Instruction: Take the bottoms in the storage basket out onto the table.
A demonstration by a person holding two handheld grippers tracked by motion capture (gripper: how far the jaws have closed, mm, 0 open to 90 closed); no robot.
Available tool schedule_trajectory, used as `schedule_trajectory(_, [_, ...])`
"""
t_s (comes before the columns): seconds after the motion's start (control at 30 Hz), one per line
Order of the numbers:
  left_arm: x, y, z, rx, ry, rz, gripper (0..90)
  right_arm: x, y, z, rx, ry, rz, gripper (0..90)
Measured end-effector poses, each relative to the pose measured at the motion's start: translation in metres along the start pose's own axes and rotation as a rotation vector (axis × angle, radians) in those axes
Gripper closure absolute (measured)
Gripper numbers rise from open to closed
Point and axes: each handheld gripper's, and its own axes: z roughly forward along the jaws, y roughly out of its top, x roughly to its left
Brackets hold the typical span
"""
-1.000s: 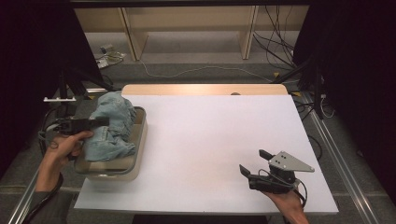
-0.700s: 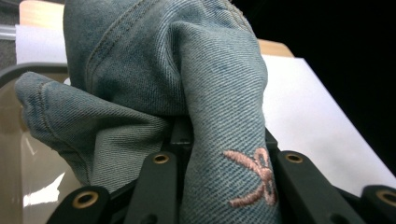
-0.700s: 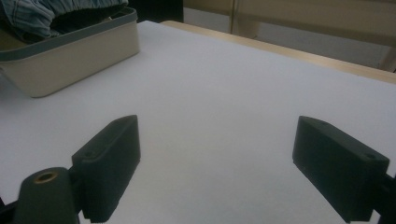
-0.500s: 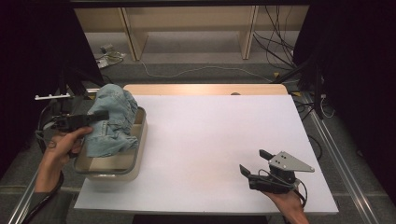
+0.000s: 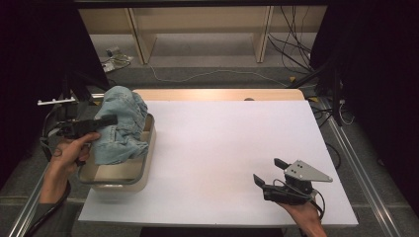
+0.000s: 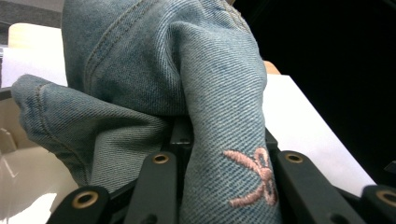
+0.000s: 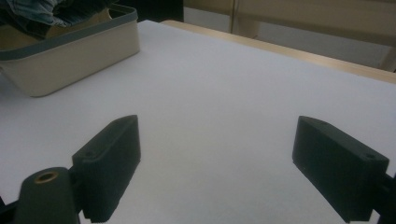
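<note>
One right gripper [image 5: 269, 174] is seen at the lower right of the high view, held low over the white table [image 5: 222, 148]; its jaws are spread wide with nothing between them, as confirmed in the right gripper view [image 7: 215, 163], where bare table surface is seen between the two black jaws. One left gripper [image 5: 101, 121] is seen at the middle left of the high view, held in one hand [image 5: 69, 153]. Its jaws are clamped on a fold of one light-blue denim garment [image 5: 121, 126]; in the left gripper view the denim [image 6: 187, 93] is pinched between the jaws, and one pink embroidered bow [image 6: 254, 175] is noted on the gripped fold. One beige tub [image 5: 143, 163] with a grey rim is recorded at the left edge of the table; the garment is lifted partly out of it, its lower part hanging inside. Farther back, at the top of the frame, two wooden legs [image 5: 141, 34] and loose cables are noted on the floor.

Compared with the earlier frames, the garment is raised higher above the tub. The right gripper is unchanged in place.
</note>
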Motion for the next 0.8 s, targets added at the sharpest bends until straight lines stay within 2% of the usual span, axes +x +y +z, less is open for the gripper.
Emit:
schedule_trajectory(0.47, [-0.008, 0.002, -0.001, -0.047, -0.007, -0.002, 69.8, 0.0, 0.0, 0.0, 0.004, -0.001, -0.001, 16.4])
schedule_trajectory(0.6, [-0.014, 0.003, -0.002, -0.071, -0.022, -0.003, 69.7, 0.0, 0.0, 0.0, 0.003, -0.002, 0.0, 16.4])
schedule_trajectory(0.8, [-0.022, 0.004, -0.002, -0.08, -0.047, 0.005, 69.7, 0.0, 0.0, 0.0, 0.002, -0.004, 0.001, 16.4])
